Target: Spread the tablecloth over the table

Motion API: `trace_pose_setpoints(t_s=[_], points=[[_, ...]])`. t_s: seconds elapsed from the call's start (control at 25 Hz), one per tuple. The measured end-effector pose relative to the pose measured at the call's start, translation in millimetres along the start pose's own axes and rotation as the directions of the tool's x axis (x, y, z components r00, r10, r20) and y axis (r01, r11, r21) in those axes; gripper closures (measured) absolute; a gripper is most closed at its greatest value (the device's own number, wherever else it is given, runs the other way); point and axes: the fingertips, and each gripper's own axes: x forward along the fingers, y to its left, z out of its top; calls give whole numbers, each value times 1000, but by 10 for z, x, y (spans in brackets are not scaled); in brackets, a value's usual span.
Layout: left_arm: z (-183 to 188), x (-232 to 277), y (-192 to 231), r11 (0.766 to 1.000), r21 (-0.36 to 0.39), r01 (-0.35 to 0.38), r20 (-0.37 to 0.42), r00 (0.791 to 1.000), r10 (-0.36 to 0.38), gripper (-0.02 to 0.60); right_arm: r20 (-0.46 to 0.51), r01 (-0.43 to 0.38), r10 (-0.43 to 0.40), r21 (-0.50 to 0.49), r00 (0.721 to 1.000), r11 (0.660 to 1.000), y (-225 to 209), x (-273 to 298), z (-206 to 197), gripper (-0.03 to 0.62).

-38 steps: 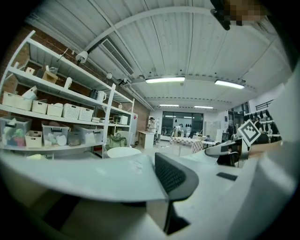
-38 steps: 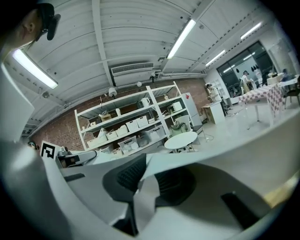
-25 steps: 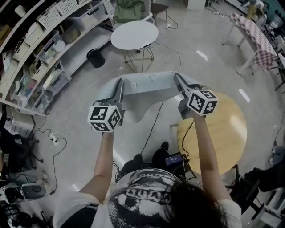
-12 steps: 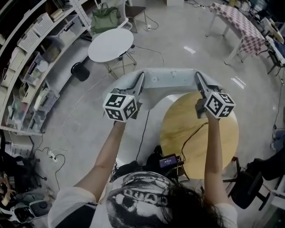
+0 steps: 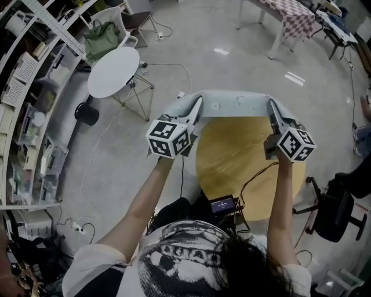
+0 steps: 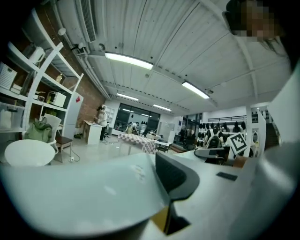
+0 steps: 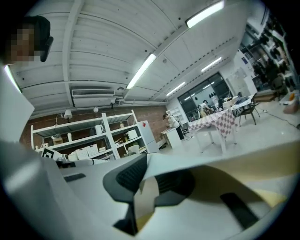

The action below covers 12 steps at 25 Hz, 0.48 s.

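A pale grey-blue tablecloth (image 5: pixel 235 104) hangs stretched between my two grippers, above the far edge of a round wooden table (image 5: pixel 243 168). In the head view my left gripper (image 5: pixel 197 108) is shut on the cloth's left end, beyond the table's left rim. My right gripper (image 5: pixel 271 109) is shut on the right end, over the table's right part, and its jaws have just closed slightly further on the fabric. The left gripper view shows the cloth (image 6: pixel 89 192) pinched at the left gripper (image 6: pixel 161 206). In the right gripper view a cloth (image 7: pixel 225 161) corner folds down between the fingers (image 7: pixel 124 180).
A small white round table (image 5: pixel 114 71), a black bin (image 5: pixel 87 113) and long shelves (image 5: pixel 26 122) stand at the left. A checkered table (image 5: pixel 293 10) is far back. A black chair (image 5: pixel 336 212) sits at the right. A small screen device (image 5: pixel 223 205) and cables lie by the wooden table's near edge.
Both grippers have carried the stretched cloth to the right, from beside the wooden table to above its far edge. The white table and shelves have slid left in view.
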Motion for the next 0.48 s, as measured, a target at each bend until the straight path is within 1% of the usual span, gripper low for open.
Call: trace_pose_setpoints(t_s=[0.12, 0.2, 0.36, 0.48], points=[[-97, 185, -219, 998, 27, 64, -12, 998, -64, 515, 54, 61, -63, 24, 997, 998, -223, -263, -33, 551], [-165, 240, -333, 994, 25, 107, -18, 994, -107, 515, 87, 97, -99, 26, 991, 995, -277, -453, -51, 551], [-269, 254, -495, 983, -10, 183, -34, 983, -183, 517, 122, 166, -166, 14, 979, 986, -235, -814, -71, 553], [-397, 288, -719, 965, -48, 259, -57, 964, -262, 517, 138, 240, -241, 26, 961, 970, -262, -1175, -115, 553]])
